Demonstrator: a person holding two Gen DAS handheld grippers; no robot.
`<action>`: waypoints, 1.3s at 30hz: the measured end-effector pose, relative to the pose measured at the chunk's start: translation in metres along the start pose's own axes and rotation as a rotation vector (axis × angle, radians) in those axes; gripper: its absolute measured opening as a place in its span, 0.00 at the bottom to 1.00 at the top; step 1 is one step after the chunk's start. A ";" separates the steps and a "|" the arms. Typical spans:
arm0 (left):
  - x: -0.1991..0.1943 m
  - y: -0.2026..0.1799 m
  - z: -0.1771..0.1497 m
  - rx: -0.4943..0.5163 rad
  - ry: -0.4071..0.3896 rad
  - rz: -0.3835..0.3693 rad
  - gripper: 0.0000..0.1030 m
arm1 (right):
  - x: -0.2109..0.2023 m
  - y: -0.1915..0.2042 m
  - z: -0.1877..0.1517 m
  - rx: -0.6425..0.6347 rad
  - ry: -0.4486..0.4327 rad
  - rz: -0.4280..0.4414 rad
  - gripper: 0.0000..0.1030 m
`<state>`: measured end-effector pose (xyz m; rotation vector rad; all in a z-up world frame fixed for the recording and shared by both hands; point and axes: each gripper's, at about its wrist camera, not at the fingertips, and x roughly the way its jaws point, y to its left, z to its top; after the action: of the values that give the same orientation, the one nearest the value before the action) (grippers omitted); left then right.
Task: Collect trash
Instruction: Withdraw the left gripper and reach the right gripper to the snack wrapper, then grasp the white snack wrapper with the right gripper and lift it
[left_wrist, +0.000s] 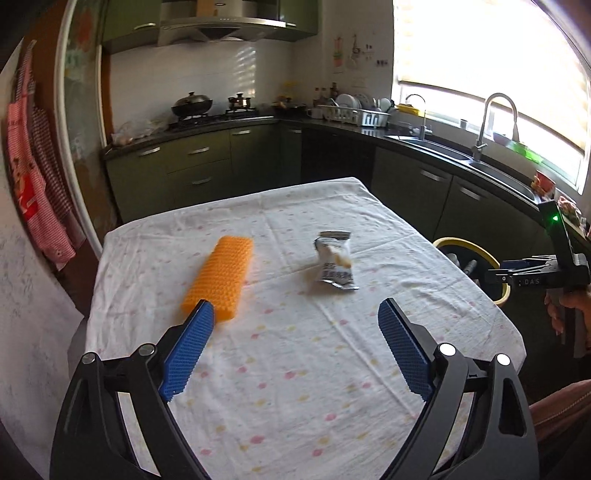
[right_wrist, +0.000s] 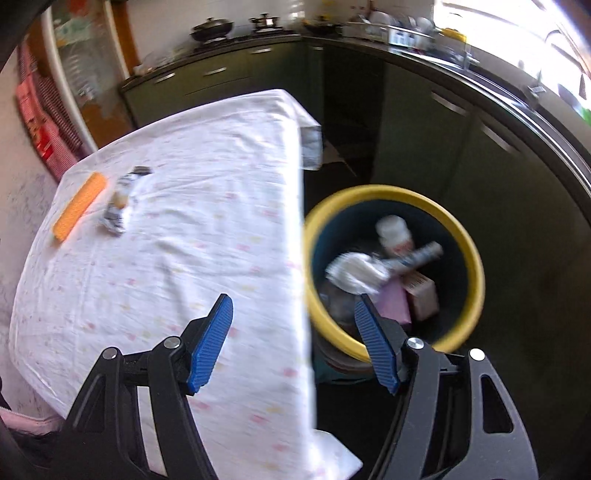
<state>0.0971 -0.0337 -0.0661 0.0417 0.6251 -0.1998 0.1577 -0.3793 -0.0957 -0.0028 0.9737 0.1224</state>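
A crumpled silver snack wrapper (left_wrist: 335, 261) lies on the cloth-covered table (left_wrist: 295, 369), with an orange sponge (left_wrist: 218, 280) to its left. My left gripper (left_wrist: 295, 308) hovers over the near part of the table, open and empty, with the wrapper ahead of it between the finger lines. My right gripper (right_wrist: 293, 301) is open and empty above the table's right edge, beside a yellow-rimmed bin (right_wrist: 474, 266). In that bin lie a white bottle, a tube, crumpled paper and small boxes. The right wrist view also shows the wrapper (right_wrist: 120, 201) and sponge (right_wrist: 79, 205) far left, blurred.
The bin (left_wrist: 463, 244) stands on the floor right of the table (right_wrist: 166, 240). The other gripper (left_wrist: 539, 273), held in a hand, is above it at the right edge. Green cabinets, a stove with pots, a dish rack and a sink line the back and right.
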 end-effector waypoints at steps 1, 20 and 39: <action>-0.001 0.004 -0.003 -0.004 -0.001 0.008 0.87 | 0.002 0.011 0.004 -0.013 -0.001 0.011 0.63; -0.017 0.094 -0.045 -0.132 0.005 0.058 0.88 | 0.064 0.172 0.082 -0.073 0.027 0.174 0.63; -0.033 0.132 -0.074 -0.203 -0.026 0.017 0.89 | 0.118 0.217 0.096 -0.011 0.090 0.004 0.63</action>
<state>0.0545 0.1084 -0.1094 -0.1512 0.6168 -0.1191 0.2802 -0.1463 -0.1275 -0.0164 1.0627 0.1317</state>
